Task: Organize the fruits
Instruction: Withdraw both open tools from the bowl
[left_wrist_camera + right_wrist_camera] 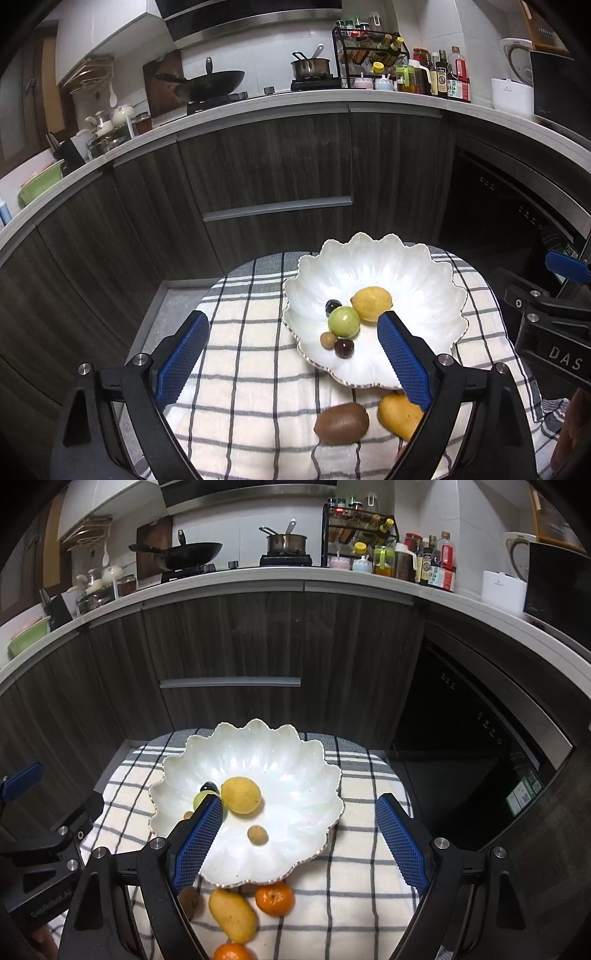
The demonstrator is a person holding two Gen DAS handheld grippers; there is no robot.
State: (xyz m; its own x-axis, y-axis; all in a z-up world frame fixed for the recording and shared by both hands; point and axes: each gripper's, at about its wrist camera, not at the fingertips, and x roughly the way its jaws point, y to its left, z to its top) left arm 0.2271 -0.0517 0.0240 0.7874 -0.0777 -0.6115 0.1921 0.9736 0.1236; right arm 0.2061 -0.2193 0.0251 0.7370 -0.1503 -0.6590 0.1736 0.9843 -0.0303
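My left gripper (291,341) low in frame, jaws wide, nothing clamped, my right gripper (299,825) likewise spread and empty, both tilted downward, each one's body at the other view's edge

The lemon (241,795) lies in the bowl (295,760) on the cloth (351,893) — kiwi (341,423), mango (232,915) before it.

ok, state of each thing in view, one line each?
left hand-held gripper: open, holding nothing
right hand-held gripper: open, holding nothing
scalloped white bowl: upright on the checked cloth
lemon: in the bowl
green fruit: in the bowl
kiwi: on the cloth, outside the bowl
mango: on the cloth, outside the bowl
tangerine: on the cloth, by the bowl's rim
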